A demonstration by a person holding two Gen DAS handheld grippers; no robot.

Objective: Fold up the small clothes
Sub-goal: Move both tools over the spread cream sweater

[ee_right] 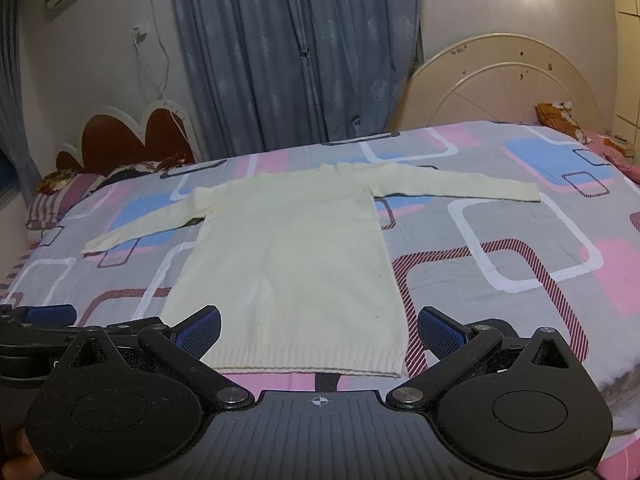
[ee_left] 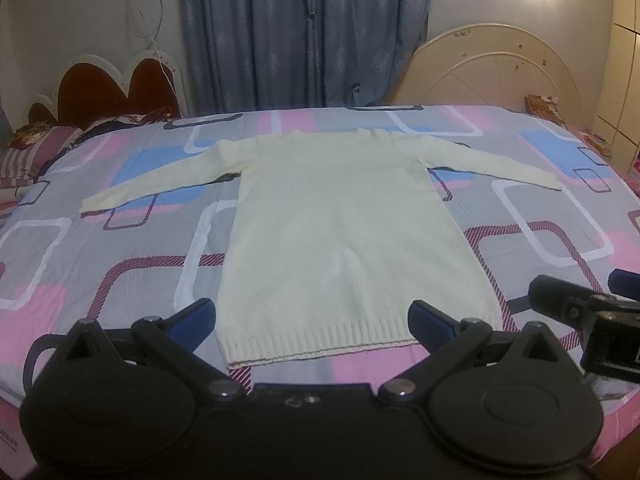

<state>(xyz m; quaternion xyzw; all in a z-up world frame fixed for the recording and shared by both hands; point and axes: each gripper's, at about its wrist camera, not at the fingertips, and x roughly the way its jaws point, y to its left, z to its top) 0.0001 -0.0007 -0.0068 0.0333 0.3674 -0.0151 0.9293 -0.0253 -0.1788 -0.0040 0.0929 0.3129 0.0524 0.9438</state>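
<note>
A pale cream knitted sweater lies flat on the bed, both sleeves spread out sideways, its ribbed hem nearest to me. My left gripper hovers wide open just above the hem, with nothing between its blue-padded fingers. In the right wrist view the same sweater lies ahead, and my right gripper also stands wide open over the hem, holding nothing. Part of the right gripper shows at the right edge of the left wrist view. The left gripper's finger shows at the left edge of the right wrist view.
A bedspread patterned in grey, pink and blue covers the bed. Pillows lie at the far left by a heart-shaped headboard. A cream round headboard and blue curtains stand behind the bed.
</note>
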